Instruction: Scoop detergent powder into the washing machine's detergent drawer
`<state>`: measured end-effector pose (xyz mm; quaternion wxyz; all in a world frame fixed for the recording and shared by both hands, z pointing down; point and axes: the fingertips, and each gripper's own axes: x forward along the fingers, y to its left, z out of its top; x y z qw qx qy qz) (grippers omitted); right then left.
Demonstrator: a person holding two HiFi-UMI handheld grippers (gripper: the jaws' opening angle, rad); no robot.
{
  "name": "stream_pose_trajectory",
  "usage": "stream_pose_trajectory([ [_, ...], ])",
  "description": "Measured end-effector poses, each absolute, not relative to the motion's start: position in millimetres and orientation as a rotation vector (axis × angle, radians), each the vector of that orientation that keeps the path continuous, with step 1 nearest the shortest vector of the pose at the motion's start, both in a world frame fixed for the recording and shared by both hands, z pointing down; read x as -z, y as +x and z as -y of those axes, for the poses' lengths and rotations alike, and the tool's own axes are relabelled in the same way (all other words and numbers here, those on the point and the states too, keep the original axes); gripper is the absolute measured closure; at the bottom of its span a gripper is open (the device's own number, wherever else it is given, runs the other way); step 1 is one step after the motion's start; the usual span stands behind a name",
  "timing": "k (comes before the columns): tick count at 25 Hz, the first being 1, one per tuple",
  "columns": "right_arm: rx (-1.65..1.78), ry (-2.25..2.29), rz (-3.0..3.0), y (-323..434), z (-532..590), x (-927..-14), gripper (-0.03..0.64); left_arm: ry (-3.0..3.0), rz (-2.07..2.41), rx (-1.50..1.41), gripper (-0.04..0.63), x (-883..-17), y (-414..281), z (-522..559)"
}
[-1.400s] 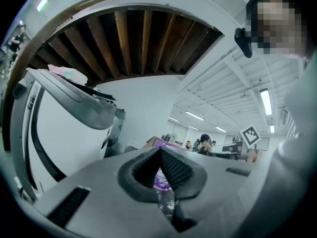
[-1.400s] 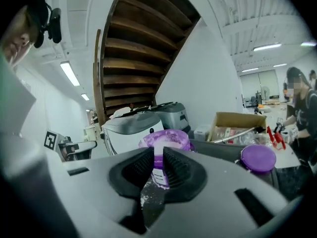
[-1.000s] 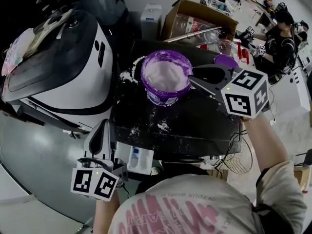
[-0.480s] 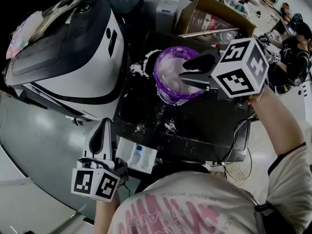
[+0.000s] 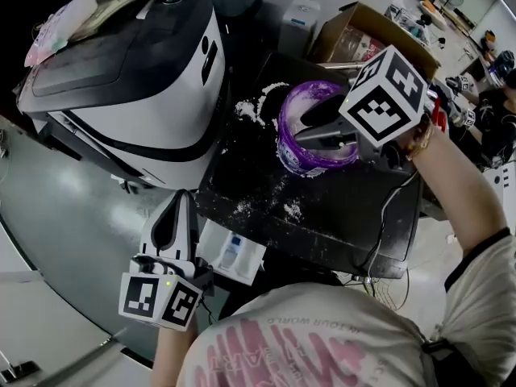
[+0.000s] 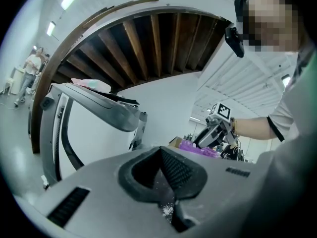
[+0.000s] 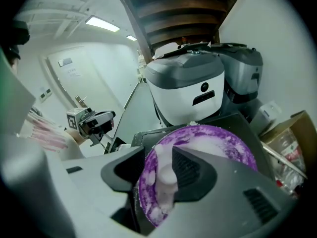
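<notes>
A purple tub [image 5: 316, 145] of white detergent powder stands on a black table [image 5: 339, 208] beside the white washing machine [image 5: 137, 79]. My right gripper [image 5: 310, 123] hovers over the tub, pointing left. In the right gripper view its jaws [image 7: 159, 157] are opening, with a white scoop handle [image 7: 166, 175] standing between them in the powder of the tub [image 7: 218, 148]. The white detergent drawer [image 5: 234, 252] juts out below the table's front edge. My left gripper [image 5: 173, 216] sits just left of the drawer, shut with nothing in it [image 6: 159, 150].
Spilled powder [image 5: 254, 107] lies left of the tub, and more powder [image 5: 290, 210] lies near the table front. A cardboard box [image 5: 363, 31] and a white container [image 5: 298, 18] stand behind. A cable [image 5: 383, 232] hangs off the table's right side. A person [image 5: 500, 79] is at the far right.
My right gripper has swung left from beside the tub to above it and dipped toward the powder. The left gripper has stayed by the drawer. The view has shifted.
</notes>
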<state>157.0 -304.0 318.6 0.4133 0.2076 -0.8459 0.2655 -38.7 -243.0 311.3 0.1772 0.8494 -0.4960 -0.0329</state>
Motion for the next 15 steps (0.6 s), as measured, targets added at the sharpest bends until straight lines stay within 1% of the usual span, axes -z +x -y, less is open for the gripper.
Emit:
stream_pose_trajectory([
  [5, -0.746, 0.516, 2.088, 147, 307, -327, 0.43, 2.388, 1.42, 0.108, 0.594, -313, -47, 242],
  [9, -0.74, 0.502, 2.06, 143, 304, -333, 0.43, 2.385, 1.418, 0.112, 0.594, -312, -51, 242],
  [11, -0.72, 0.508, 2.055, 144, 304, -335, 0.44, 2.384, 1.42, 0.116, 0.594, -312, -52, 242],
  [14, -0.695, 0.519, 2.064, 142, 301, -333, 0.486, 2.387, 1.418, 0.123, 0.594, -312, -53, 242],
  [15, -0.681, 0.522, 2.065, 142, 300, -332, 0.489, 2.389, 1.414, 0.124, 0.594, -311, -53, 242],
])
